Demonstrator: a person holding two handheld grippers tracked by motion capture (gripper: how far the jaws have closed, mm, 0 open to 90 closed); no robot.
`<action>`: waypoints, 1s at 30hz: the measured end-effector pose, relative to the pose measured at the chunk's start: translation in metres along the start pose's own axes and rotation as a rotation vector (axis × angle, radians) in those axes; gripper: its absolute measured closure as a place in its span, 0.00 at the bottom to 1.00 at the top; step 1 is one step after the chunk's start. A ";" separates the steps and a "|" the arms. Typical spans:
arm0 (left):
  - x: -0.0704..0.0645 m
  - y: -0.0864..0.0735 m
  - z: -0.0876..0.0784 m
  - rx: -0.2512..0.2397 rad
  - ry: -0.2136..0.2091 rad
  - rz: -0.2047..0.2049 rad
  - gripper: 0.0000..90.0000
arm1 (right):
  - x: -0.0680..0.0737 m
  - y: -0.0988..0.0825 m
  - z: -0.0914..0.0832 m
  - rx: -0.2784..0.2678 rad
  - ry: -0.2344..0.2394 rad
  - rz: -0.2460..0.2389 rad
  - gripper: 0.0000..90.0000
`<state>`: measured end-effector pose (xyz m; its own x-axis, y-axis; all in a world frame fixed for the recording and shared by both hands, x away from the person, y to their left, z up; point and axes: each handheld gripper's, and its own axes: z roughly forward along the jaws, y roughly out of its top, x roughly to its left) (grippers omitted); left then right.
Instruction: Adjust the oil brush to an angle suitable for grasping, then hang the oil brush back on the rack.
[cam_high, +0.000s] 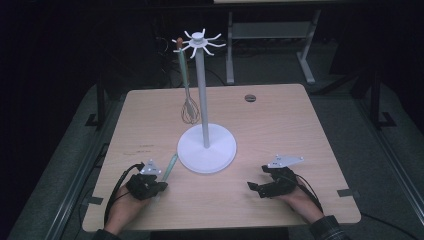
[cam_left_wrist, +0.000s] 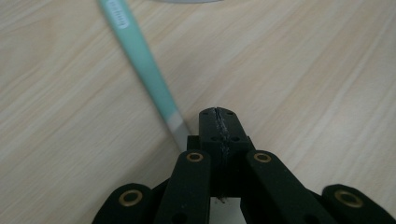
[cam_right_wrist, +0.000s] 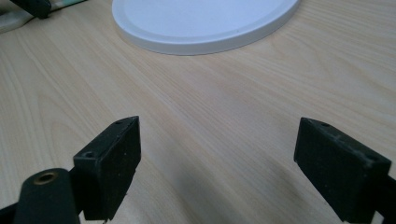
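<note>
A white stand with a round base, a tall pole and a ring of hooks rises at the table's middle. A whisk with a pale green handle hangs from one hook. A second green-handled utensil lies flat on the wood, left of the base. My left gripper is shut, its jaws pressed together just right of that utensil's clear lower end, nothing between them. My right gripper rests open on the table right of the base, with bare wood between its jaws.
The wooden table has a round cable hole at the back. The stand's base rim lies a short way ahead of the right jaws. Dark floor and desk legs lie beyond the far edge.
</note>
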<state>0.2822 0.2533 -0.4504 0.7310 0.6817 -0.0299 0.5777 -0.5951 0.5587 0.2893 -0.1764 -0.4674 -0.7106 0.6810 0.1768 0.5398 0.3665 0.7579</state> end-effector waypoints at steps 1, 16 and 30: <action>0.003 -0.001 -0.001 0.002 0.011 -0.006 1.00 | 0.000 0.000 0.000 0.001 0.000 0.003 0.17; 0.033 -0.015 -0.018 -0.044 0.079 -0.100 1.00 | 0.000 0.000 -0.001 -0.001 0.001 0.003 0.17; 0.038 -0.021 -0.023 -0.065 0.106 -0.152 0.84 | 0.000 0.000 0.000 -0.001 0.004 -0.005 0.17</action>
<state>0.2893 0.3014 -0.4445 0.5930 0.8045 -0.0325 0.6513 -0.4556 0.6068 0.2895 -0.1762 -0.4671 -0.7153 0.6764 0.1757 0.5356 0.3691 0.7595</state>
